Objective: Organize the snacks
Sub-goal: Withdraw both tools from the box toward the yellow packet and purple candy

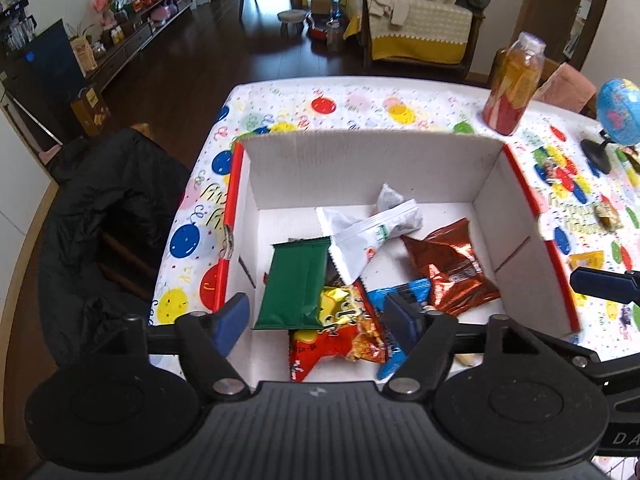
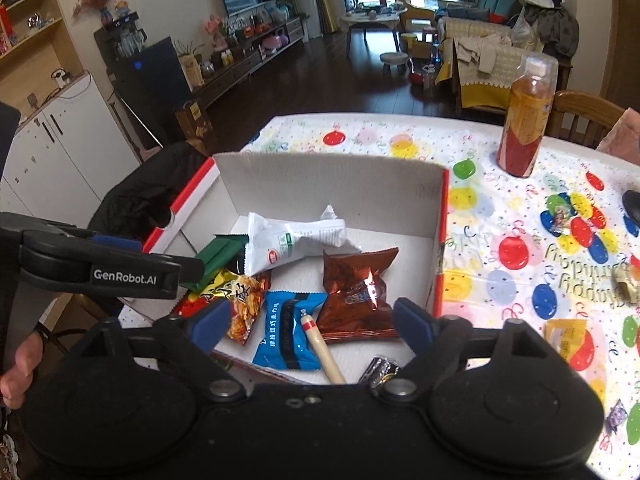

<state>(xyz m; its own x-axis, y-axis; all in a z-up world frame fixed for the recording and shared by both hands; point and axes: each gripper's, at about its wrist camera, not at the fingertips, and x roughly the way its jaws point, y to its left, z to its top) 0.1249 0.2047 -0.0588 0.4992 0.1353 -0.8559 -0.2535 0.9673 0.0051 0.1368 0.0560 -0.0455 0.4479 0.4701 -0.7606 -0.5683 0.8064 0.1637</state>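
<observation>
We hold both grippers spread and empty over the white box (image 1: 360, 168) — left gripper (image 1: 320, 316), right gripper (image 2: 312, 320). Most snacks already lie inside, just ahead of the fingers: a green pack (image 1: 296, 284) with its long axis running away from us, a white pack (image 2: 292, 240) lying crosswise, a brown bag (image 2: 356, 292). A few sweets (image 2: 568, 338) wait on the tablecloth to the right — we judge the task mostly done.

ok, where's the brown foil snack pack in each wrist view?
Left wrist: brown foil pack lies right of centre in the box, beside the right wall.
Right wrist: brown foil pack lies at centre, above the right finger.
Shared landmark: white wrapper just behind it.
</observation>
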